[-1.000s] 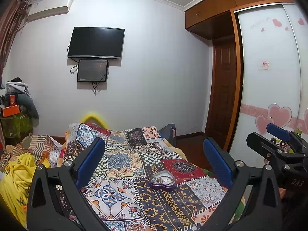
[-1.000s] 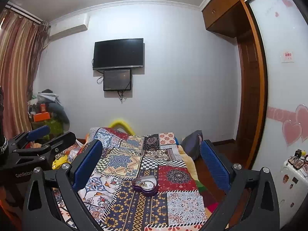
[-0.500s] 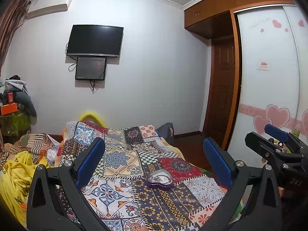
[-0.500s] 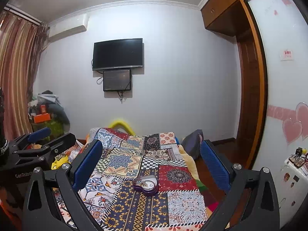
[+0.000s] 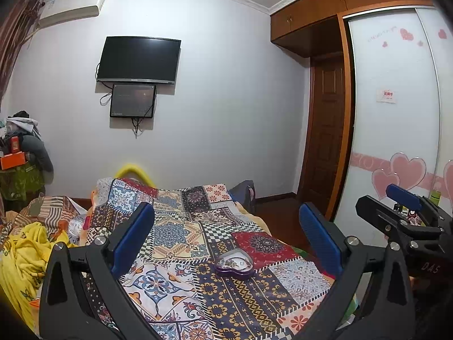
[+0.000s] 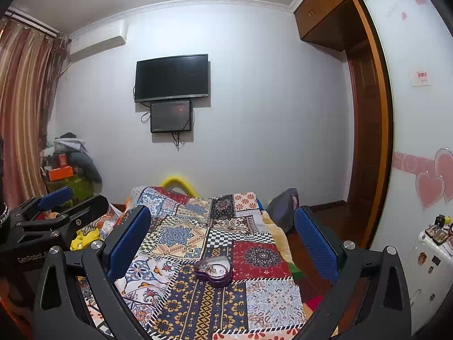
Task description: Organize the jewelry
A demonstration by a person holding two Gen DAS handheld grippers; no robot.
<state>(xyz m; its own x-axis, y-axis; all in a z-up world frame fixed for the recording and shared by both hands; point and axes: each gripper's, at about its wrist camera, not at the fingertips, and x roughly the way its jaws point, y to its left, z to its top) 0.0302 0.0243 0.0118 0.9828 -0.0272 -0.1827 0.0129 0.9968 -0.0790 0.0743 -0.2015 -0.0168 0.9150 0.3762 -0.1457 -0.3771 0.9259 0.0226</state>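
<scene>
Purple heart box sits open on the bed so both grippers, jaws spread wide, can reach inside.

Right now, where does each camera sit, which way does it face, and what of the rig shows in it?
Left wrist: on the left gripper, open, facing down the quilted bed toward the TV; the right gripper intrudes at right.
Right wrist: on the right gripper, open, facing likewise; the left gripper intrudes at left.
Shared: heart-shaped jewelry box, bed, TV.
</scene>
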